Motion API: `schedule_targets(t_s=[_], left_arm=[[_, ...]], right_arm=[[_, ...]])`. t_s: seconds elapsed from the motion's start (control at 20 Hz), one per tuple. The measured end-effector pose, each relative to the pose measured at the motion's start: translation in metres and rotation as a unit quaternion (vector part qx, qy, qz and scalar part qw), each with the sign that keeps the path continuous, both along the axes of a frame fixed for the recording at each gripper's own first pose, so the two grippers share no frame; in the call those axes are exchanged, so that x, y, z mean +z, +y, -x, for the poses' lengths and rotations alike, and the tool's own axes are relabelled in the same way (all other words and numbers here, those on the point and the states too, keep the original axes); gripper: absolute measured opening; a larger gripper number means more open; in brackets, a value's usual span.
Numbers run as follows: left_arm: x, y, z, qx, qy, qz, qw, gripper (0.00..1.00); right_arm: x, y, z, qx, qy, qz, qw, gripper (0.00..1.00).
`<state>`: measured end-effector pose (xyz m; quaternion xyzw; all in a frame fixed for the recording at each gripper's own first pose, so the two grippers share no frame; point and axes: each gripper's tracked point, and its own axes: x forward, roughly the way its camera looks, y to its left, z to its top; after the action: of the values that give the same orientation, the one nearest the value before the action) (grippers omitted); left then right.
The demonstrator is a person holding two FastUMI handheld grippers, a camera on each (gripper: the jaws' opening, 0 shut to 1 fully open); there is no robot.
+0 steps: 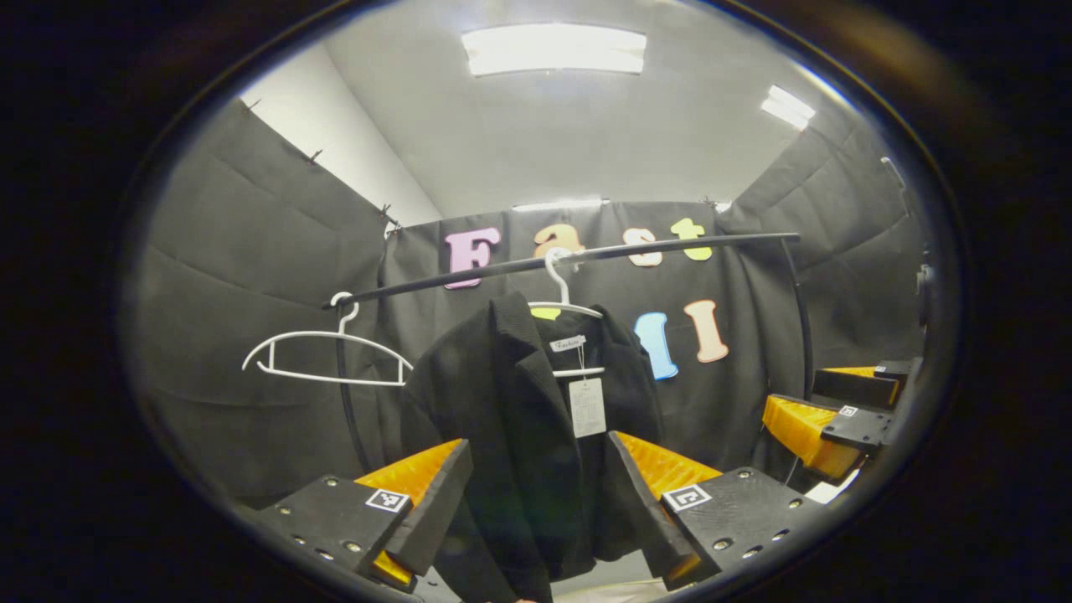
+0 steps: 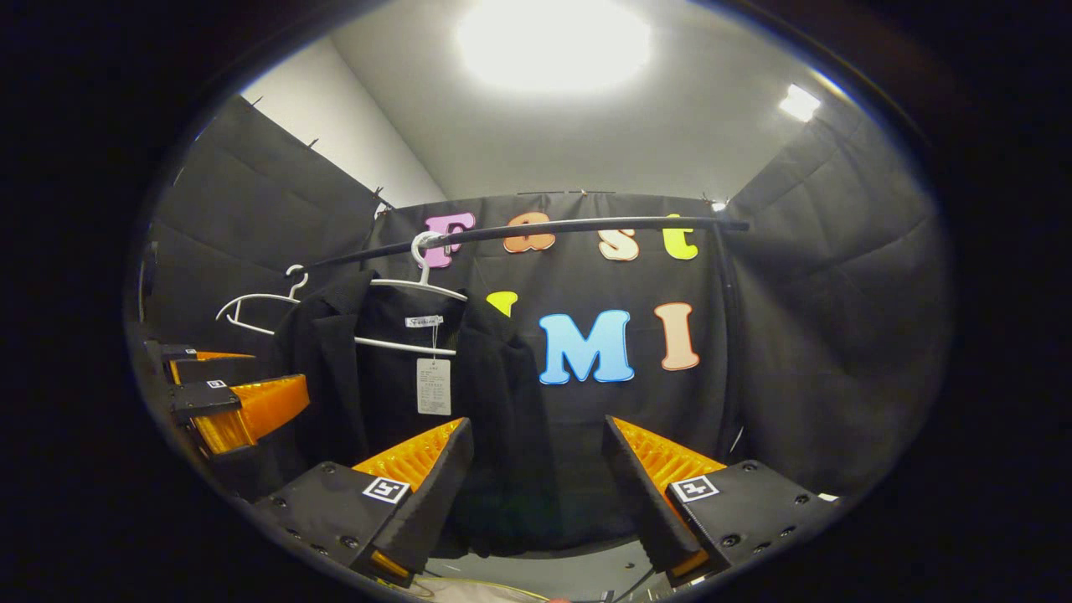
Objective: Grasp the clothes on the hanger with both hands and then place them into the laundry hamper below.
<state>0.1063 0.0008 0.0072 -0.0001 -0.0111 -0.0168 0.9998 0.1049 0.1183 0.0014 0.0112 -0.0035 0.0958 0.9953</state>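
Hanging at about 9 o'clock in the left gripper view, an empty white hanger (image 1: pixel 322 356) sits on the black rail (image 1: pixel 569 260) just beside the jacket (image 1: pixel 536 419) — a careless sweep of the left gripper (image 1: pixel 540 502) could knock it off or tangle with it. That gripper's two fingers stand wide apart, holding nothing, with the jacket's front panel lying between them though not pinched. The jacket is black with a notched lapel, hung open on a second white hanger (image 1: pixel 565 314), a paper tag (image 1: pixel 587 407) dangling at its centre; the fabric looks heavy and limp, so I judge it will sag and slide once off its support. Pulling straight down could drag the hanger's hook along the rail or bring the hanger away with the garment, and closing on the tag instead of cloth could tear it off.

Toward 3 o'clock in that view the right gripper (image 1: pixel 825 419) appears, farther off. In its own view the right gripper (image 2: pixel 540 486) is likewise spread and empty, aimed at the jacket's right edge (image 2: pixel 502 402), with the left gripper (image 2: pixel 226 402) at 9 o'clock. If only one side bites, the jacket may swing and slip — both need thick cloth near the shoulders. I cannot see the hamper, so the drop below would be a blind one
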Motion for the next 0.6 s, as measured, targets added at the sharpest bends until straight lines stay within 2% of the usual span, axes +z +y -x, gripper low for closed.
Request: schedule_targets(t_s=[0.35, 0.6], left_arm=[[-0.010, -0.010, -0.042, 0.033, 0.016, -0.013, 0.999, 0.94], [-0.017, -0.005, -0.074, 0.061, 0.021, -0.027, 0.998, 0.93]], right_arm=[[-0.006, 0.032, -0.062, 0.065, 0.013, -0.008, 0.998, 0.98], [-0.008, 0.045, -0.102, 0.089, 0.018, -0.009, 0.996, 0.98]])
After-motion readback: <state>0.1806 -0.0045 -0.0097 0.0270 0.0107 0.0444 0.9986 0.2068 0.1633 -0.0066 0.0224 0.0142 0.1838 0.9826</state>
